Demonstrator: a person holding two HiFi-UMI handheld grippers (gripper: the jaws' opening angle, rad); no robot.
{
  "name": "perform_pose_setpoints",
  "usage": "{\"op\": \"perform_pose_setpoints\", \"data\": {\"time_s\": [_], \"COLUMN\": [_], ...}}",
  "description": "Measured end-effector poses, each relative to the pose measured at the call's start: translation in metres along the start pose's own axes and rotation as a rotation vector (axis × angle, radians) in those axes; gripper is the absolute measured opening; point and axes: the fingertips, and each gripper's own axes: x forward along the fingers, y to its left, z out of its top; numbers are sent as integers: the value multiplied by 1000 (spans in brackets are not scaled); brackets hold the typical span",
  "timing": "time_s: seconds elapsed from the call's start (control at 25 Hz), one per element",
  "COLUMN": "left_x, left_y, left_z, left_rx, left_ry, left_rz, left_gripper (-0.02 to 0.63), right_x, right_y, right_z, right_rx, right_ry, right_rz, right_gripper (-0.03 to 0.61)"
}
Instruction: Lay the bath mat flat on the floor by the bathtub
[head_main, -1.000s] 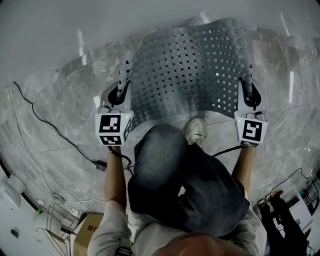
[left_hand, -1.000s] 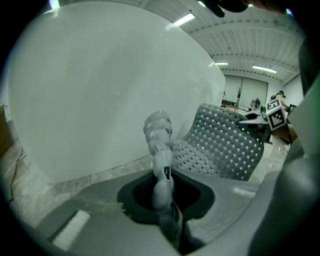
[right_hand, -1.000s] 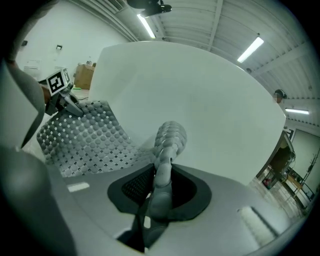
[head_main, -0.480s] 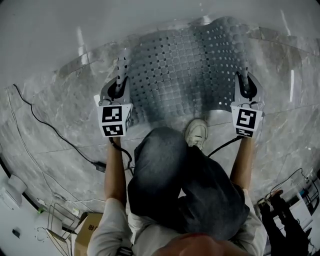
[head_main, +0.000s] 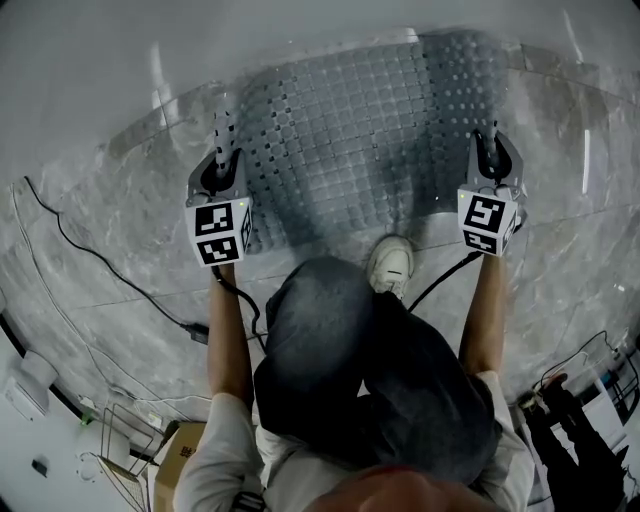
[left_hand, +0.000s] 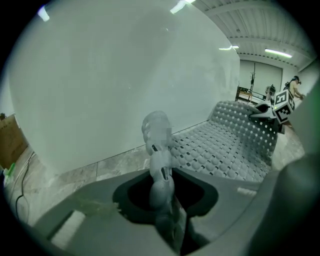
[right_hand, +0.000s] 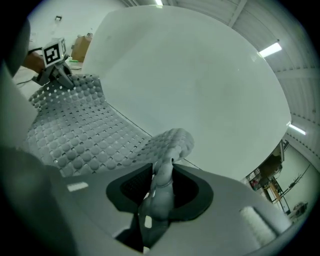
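Bath mat: grey, studded, spread on marble floor along base of white tub wall; ends by the grippers were lifted. Surroundings: black cable on floor at left, cardboard box near bottom-left corner, person's shoe just beside mat's near edge. L gripper & R gripper: each pinched one side edge of mat, jaws just loosening, mat betw. them.
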Motion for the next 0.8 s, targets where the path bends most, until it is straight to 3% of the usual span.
{"op": "perform_pose_setpoints", "data": {"time_s": [0.36,0.8], "left_x": [8,13], "left_y": [11,16], "left_z": [-8,-11], "left_rx": [-14,-23], "left_ry": [1,2], "left_rz": [33,71], "left_gripper": [145,165], "right_x": [16,41], "right_y": [-4,-12], "right_z": [-22,-58], "right_rx": [-38,-11], "right_ry": [57,125], "right_rz": [-45,-57], "right_gripper": [137,176]}}
